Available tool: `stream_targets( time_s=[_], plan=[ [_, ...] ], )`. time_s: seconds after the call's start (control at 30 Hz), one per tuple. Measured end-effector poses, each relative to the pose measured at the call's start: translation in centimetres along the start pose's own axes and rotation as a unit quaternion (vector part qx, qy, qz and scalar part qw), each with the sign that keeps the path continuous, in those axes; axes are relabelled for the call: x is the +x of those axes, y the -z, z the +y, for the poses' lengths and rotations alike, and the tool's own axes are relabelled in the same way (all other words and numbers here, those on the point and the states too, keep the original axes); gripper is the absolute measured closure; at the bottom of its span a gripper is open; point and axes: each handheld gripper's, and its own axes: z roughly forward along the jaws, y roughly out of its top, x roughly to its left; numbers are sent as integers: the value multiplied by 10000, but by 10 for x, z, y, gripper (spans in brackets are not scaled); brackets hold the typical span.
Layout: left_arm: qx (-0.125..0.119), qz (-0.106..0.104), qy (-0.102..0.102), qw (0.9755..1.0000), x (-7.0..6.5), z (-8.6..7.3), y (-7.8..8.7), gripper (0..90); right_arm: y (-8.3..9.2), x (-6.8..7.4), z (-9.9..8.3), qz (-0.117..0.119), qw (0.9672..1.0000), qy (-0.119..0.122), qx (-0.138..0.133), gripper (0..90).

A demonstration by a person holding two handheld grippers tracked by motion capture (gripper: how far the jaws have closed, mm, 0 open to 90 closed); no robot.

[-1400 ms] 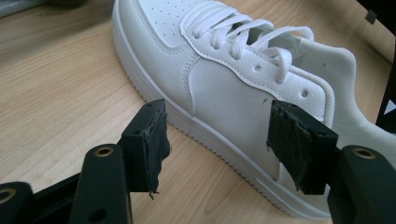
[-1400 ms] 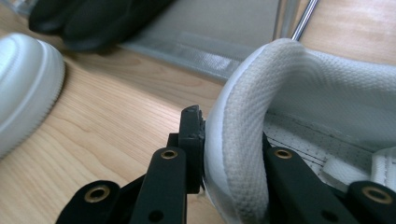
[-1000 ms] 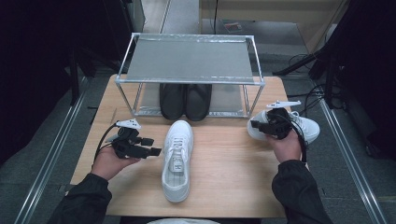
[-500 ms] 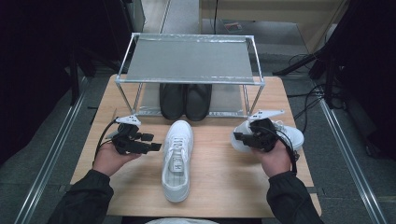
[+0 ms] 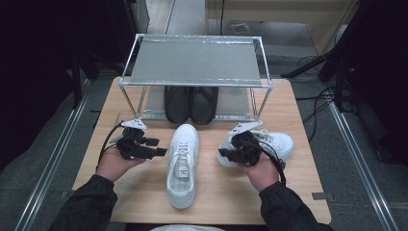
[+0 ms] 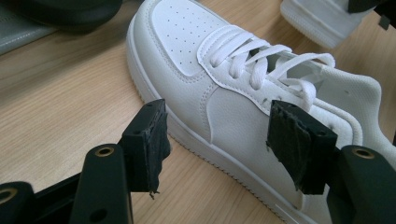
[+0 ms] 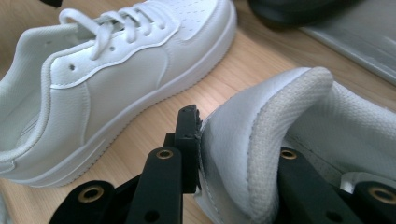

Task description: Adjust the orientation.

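Currently the second white sneaker [image 5: 274, 143] is clamped at its heel collar by the right gripper [image 5: 230, 155], one jaw outside the heel wall and the other inside the opening, as the right gripper view makes plain; the shoe lies crosswise on the table [image 5: 308, 192], heel toward the first white sneaker [image 5: 183, 163], near it but apart. The first sneaker is set toe toward the wire shoe rack [image 5: 195, 62], just in front of the black shoes [image 5: 191, 103] on the lower shelf. The left gripper [image 5: 161, 152] is held with jaws apart and nothing between them, just beside the first sneaker's side wall. The step in hand is judged to be pairing: the gripped shoe being brought alongside its mate. Next, the shoe would need to be swung toe toward the rack and set down parallel, close beside the first, without the heel collar being crushed or the mate knocked askew
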Motion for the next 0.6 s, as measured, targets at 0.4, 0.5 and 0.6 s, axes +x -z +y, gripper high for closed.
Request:
stream_targets(
  time_s=[0.4,0.5,0.6],
  plan=[
    [-2,-8,6,10000,0,0,0,381,-28,18,2,452,9989,-30,119,760],
    [-9,-19,8,10000,0,0,0,381,-35,23,1,558,9983,22,182,760],
    [-5,-30,15,10000,0,-1,0,381,-43,23,-3,619,9976,33,294,757]
  ],
)
